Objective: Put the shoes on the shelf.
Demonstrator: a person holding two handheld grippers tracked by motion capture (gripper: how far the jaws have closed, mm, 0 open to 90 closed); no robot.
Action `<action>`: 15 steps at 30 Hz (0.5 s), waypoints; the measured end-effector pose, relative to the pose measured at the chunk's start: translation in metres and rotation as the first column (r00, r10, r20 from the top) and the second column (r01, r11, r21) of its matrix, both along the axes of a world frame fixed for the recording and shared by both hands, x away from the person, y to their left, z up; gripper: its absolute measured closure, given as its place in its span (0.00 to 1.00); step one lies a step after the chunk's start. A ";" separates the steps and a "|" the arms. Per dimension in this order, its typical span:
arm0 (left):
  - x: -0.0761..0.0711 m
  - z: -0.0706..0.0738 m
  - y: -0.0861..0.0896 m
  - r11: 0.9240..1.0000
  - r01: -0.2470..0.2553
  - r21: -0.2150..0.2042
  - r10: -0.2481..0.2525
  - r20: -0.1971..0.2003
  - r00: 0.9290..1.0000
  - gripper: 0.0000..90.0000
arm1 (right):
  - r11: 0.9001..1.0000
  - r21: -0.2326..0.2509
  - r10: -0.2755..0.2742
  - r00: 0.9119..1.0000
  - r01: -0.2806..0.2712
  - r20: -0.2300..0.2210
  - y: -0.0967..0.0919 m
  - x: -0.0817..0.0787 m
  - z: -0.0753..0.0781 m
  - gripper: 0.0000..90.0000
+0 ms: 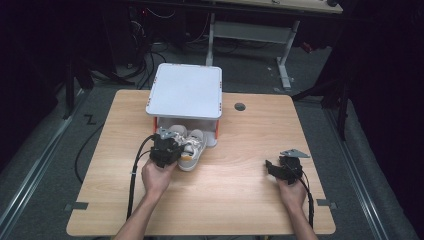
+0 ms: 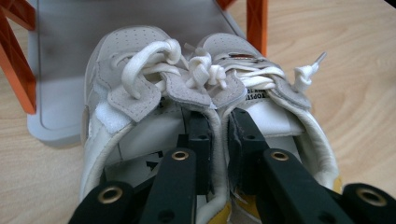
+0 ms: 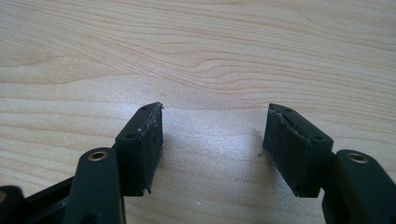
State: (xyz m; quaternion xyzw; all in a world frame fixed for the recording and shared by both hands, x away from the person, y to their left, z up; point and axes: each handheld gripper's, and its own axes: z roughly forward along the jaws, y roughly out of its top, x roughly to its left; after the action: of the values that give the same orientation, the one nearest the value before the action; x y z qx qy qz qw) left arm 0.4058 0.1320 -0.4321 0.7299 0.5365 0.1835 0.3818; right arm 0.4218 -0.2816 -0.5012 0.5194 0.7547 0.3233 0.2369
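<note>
While the left gripper (image 2: 218,140) pinches the two inner collars of the pair of shoes (image 1: 189,145) together at the near mouth of the white rack (image 1: 186,90), the carrying step seems under way, next needing a steady level slide; the right gripper (image 3: 212,140) rests gaping, empty, on the table (image 1: 240,190).

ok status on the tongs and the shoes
Left tongs shut on pair of shoes, pinching inner collars together. Right tongs open, empty. Rack close behind shoes.

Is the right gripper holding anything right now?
No. In the right gripper view the right gripper has its jaws spread apart, with only bare wooden table between them.
</note>
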 end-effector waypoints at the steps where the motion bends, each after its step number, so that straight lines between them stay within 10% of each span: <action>1: 0.003 -0.002 0.001 1.000 -0.004 -0.008 0.004 -0.003 1.000 0.90 | 1.000 0.000 0.000 1.000 0.000 0.000 0.000 0.000 0.000 0.42; 15: 0.042 -0.013 -0.014 0.996 -0.074 0.040 0.074 0.010 0.997 0.89 | 1.000 0.001 0.002 1.000 -0.002 -0.003 0.000 0.000 0.000 0.42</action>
State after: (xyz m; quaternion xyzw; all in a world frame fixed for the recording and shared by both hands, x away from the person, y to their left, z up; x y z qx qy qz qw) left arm 0.4477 0.1181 -0.4452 0.7164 0.5577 0.2114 0.3620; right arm 0.4218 -0.2814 -0.5011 0.5192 0.7554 0.3232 0.2353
